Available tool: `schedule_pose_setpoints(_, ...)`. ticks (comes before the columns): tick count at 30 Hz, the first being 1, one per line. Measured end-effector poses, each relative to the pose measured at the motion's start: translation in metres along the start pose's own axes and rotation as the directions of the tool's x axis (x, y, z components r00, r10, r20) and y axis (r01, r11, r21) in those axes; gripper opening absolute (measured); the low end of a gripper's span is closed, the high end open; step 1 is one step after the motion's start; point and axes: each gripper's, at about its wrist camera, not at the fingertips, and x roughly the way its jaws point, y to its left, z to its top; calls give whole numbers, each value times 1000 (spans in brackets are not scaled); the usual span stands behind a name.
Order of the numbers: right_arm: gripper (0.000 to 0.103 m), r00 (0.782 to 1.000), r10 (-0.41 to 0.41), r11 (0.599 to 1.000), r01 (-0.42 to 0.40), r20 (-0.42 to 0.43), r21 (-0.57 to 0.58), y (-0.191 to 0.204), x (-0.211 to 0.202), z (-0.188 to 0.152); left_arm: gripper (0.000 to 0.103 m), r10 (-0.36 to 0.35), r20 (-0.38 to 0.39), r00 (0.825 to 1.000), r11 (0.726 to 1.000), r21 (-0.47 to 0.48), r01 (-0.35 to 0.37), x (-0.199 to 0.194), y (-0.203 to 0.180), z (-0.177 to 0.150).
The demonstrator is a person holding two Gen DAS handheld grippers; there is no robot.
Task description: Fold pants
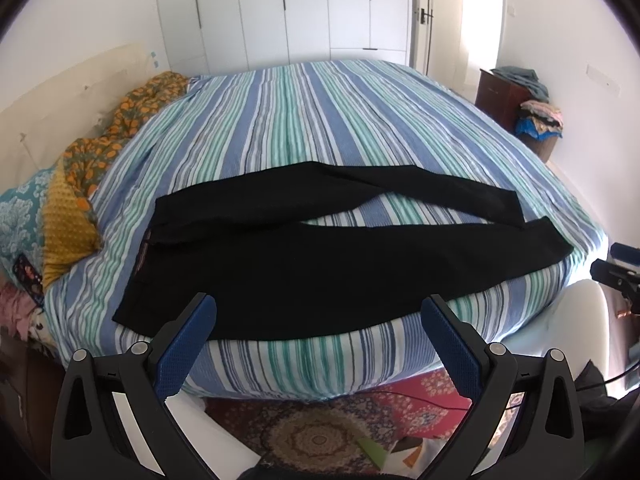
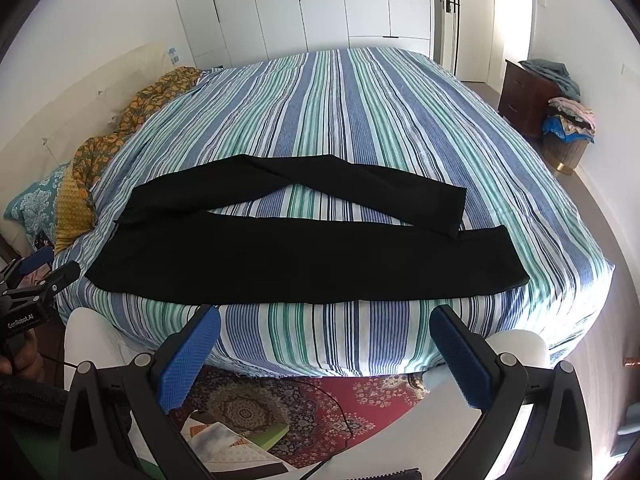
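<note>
At the bottom of the left wrist view, the left gripper [image 1: 318, 312] is held with its blue-padded fingers [image 1: 186, 344] spread wide apart and nothing between them; at the bottom of the right wrist view, the right gripper [image 2: 326, 320] is likewise seen spread wide and empty. Below both, a patterned red rug [image 2: 280, 404] is visible on the floor. Just beyond the fingertips, black pants [image 1: 304, 264] are laid flat across the near edge of a bed with a striped blue, green and white cover [image 1: 320, 120], the waistband toward the left of the frame and the two legs stretched to the right, slightly parted. Orange-patterned bedding [image 1: 104, 148] is bunched at the left. White wardrobe doors [image 1: 288, 8] are seen at the top, and a dark wooden cabinet [image 2: 524, 96] at the upper right.
</note>
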Motion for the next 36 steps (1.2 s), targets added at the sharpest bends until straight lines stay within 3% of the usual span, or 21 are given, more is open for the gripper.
schedule_pose_setpoints(22, 103, 990, -138, 990, 138, -7, 3, -5, 0, 2, 102, -1, -14, 1000, 1000, -4, 0, 4, 1, -2)
schedule_pose_setpoints(36, 103, 985, -174, 985, 174, -4, -6, -6, 2, -1, 102, 5, -21, 1000, 1000, -11, -5, 5, 3, -4)
